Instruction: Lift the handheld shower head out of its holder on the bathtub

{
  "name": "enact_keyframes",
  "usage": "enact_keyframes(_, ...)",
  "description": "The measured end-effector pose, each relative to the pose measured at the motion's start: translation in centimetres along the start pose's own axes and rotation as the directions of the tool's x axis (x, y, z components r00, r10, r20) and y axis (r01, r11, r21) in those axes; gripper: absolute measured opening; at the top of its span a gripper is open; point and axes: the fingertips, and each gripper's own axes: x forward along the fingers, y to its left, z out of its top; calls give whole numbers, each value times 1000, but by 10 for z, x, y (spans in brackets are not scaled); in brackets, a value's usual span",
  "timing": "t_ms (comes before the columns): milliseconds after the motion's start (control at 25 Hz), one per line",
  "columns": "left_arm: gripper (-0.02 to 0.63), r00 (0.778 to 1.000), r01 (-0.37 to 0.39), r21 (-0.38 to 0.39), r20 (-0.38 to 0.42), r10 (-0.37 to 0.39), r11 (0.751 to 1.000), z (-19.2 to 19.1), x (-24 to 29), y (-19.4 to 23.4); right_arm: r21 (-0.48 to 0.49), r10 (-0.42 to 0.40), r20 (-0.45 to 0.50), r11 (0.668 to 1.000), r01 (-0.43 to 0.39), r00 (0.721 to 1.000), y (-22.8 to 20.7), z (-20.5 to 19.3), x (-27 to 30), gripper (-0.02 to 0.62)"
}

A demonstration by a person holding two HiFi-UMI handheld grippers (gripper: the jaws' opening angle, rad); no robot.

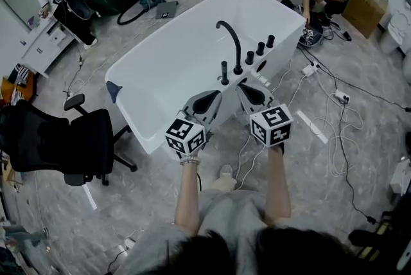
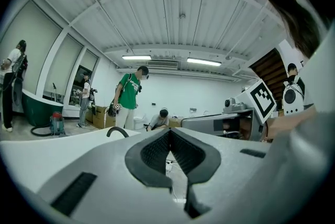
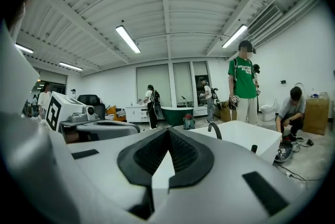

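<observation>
By the white bathtub [image 1: 167, 68], my grey left claw [image 1: 209, 100] and right claw [image 1: 250, 92] were shut and empty, with the black shower head [image 1: 224, 72] not lifted yet.

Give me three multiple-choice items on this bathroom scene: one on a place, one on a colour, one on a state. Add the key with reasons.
1. In the head view, the office chair stands:
A. left of the tub
B. inside it
C. right of it

2. The faucet is:
A. white
B. red
C. black

3. The right hand-held gripper is:
A. wide open
B. shut, empty
C. shut on the faucet

Key:
1 A, the chair sits at the picture's left, off the tub's corner.
2 C, it arches dark over the white tub.
3 B, its pads meet with nothing between them.
</observation>
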Motion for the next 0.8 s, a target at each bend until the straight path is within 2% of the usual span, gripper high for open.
enact_keyframes(240, 5, 999, 44, -17, -4, -44, 999, -3, 11, 20, 8, -47, -13, 999, 47, 999, -7, -4, 19, 0)
enact_keyframes(400, 5, 999, 48, -40, -21, -49, 998, -12, 17, 27, 16, -51, -48, 999, 51, 998, -9, -17, 27, 0)
enact_keyframes(800, 5, 998, -29, -118, -62, 22, 993, -39, 30, 41, 62, 2, -109, 998, 5, 994, -30, -39, 48, 0)
